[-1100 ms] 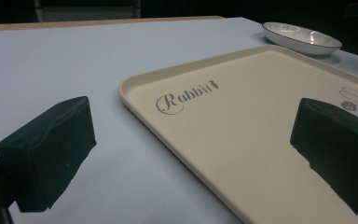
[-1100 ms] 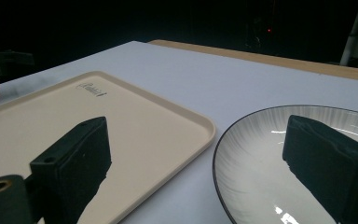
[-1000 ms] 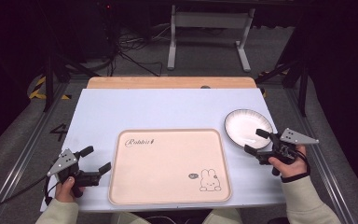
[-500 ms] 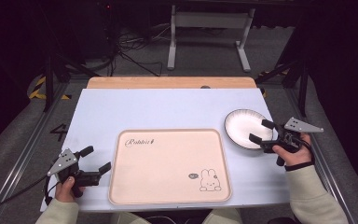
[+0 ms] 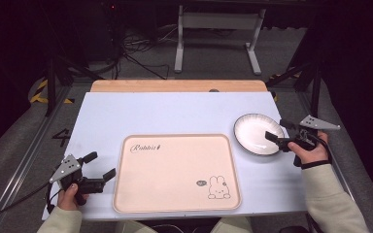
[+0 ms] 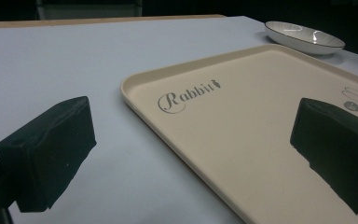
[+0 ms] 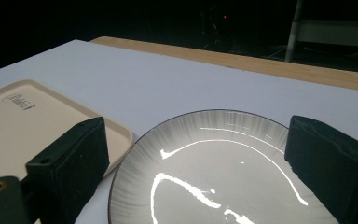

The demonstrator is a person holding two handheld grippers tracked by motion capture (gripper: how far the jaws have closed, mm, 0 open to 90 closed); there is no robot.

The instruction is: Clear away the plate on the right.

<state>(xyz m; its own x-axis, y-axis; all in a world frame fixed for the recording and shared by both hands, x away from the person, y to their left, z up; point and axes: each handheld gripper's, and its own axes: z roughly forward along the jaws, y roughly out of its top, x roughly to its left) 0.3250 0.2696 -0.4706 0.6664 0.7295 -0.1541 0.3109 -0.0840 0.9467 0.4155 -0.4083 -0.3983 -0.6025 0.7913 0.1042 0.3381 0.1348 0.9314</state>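
Now the right gripper (image 5: pixel 278 130) is closing in on the white plate (image 5: pixel 257 134), having travelled up and away from the person's body over the last second; a second ago it was hanging lower beside the plate's near right edge, and it is now sitting level with the plate's right rim. Its jaws are standing wide apart, one over the rim and one just outside it, pinching nothing. In the right gripper view the two black pads (image 7: pixel 74 161) are flanking the plate (image 7: pixel 214 172), whose glossy bowl with fine dark rim lines is lying directly ahead between them.

The plate is resting flat on the pale blue table (image 5: pixel 165 114), just beside the upper right corner of the cream rabbit tray (image 5: pixel 175 172), close to it but apparently not touching. The tray is carrying nothing.

The left gripper (image 5: pixel 98 167) is holding the same place as before, near the tray's lower left edge, with its jaws spread and nothing between them; its own view is looking across the tray (image 6: pixel 242 140) towards the plate (image 6: pixel 305 36) far off.

The approach appears nearly finished, so the work seems to be moving from reaching to gripping: the rim is the likely hold, and the tray the probable destination.
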